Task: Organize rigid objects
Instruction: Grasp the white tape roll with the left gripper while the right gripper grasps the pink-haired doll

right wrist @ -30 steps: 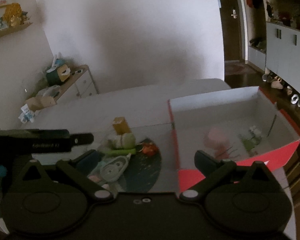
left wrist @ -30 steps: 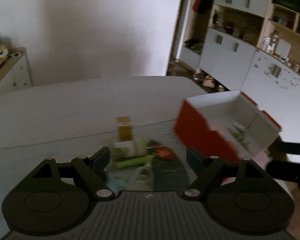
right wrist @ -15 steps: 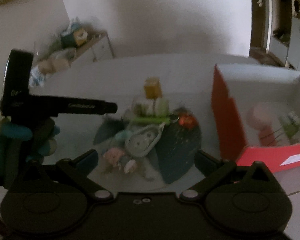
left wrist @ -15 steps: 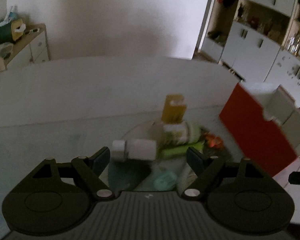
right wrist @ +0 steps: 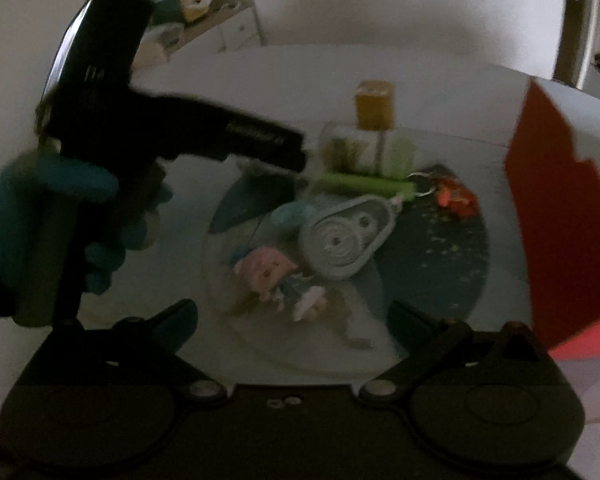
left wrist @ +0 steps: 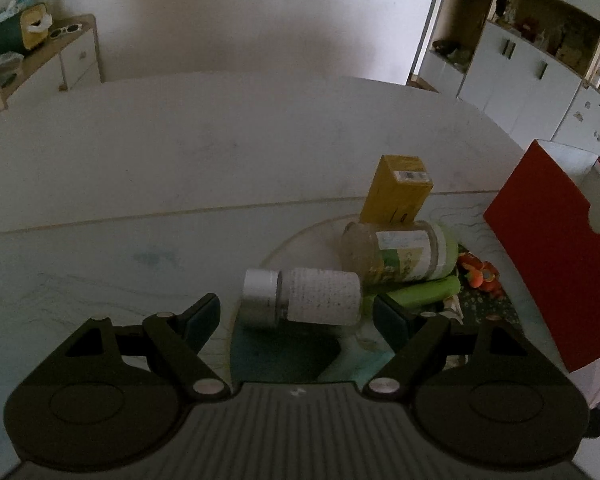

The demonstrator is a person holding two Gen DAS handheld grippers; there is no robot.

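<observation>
A white pill bottle (left wrist: 316, 296) lies on its side at the near edge of a round patterned plate (left wrist: 284, 354). My left gripper (left wrist: 298, 316) is open, its fingers on either side of the bottle and not touching it. Behind the bottle lie a green-lidded jar (left wrist: 400, 256), a yellow box (left wrist: 396, 196), a green stick (left wrist: 424, 292) and an orange toy (left wrist: 480, 274). My right gripper (right wrist: 292, 312) is open and empty, low over the plate (right wrist: 440, 264). Just ahead of it are a small pink doll (right wrist: 268, 272) and a grey teardrop-shaped case (right wrist: 340, 236).
A red box (left wrist: 548, 264) with a white inside stands at the plate's right (right wrist: 560, 220). A gloved hand (right wrist: 60, 216) holds the left gripper (right wrist: 260, 140) at the left of the right wrist view. A sideboard (left wrist: 52, 60) stands far left, white cupboards (left wrist: 520, 68) far right.
Both grippers have come down and closer to the pile on the plate. The white bottle now lies between the left fingers. The red box has slid to the right edge of both views.
</observation>
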